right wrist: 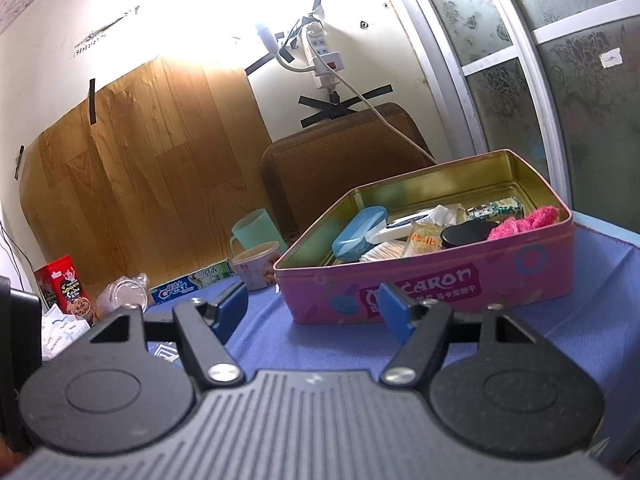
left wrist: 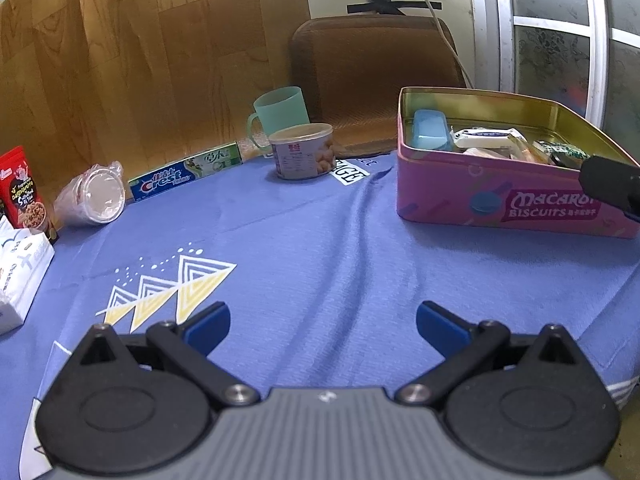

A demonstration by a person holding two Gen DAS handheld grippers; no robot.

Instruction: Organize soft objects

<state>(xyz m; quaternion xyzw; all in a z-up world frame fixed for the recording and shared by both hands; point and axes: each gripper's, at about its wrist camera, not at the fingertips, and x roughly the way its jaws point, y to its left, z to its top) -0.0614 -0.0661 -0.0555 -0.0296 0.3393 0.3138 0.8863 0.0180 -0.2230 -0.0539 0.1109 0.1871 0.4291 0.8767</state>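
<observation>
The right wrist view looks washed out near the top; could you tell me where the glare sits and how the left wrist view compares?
Right wrist view: glare burns out the wall above the power strip; the pink tin stays readable. Left wrist view: evenly lit, no blown-out patch, though fisheye bending curves the window frame.

The left wrist camera sat behind its own gripper [left wrist: 323, 322], low above the blue cloth [left wrist: 320, 240], tilted down toward the far wall. The tin [left wrist: 500, 196] lay far right in its view. The right wrist camera looked more level over its gripper [right wrist: 314, 308], close to the tin [right wrist: 420, 280], which filled the right middle. Both views shared the tin, mug [left wrist: 280, 114], can [left wrist: 304, 150], toothpaste box [left wrist: 186, 176] and wood panel [left wrist: 140, 60].
</observation>
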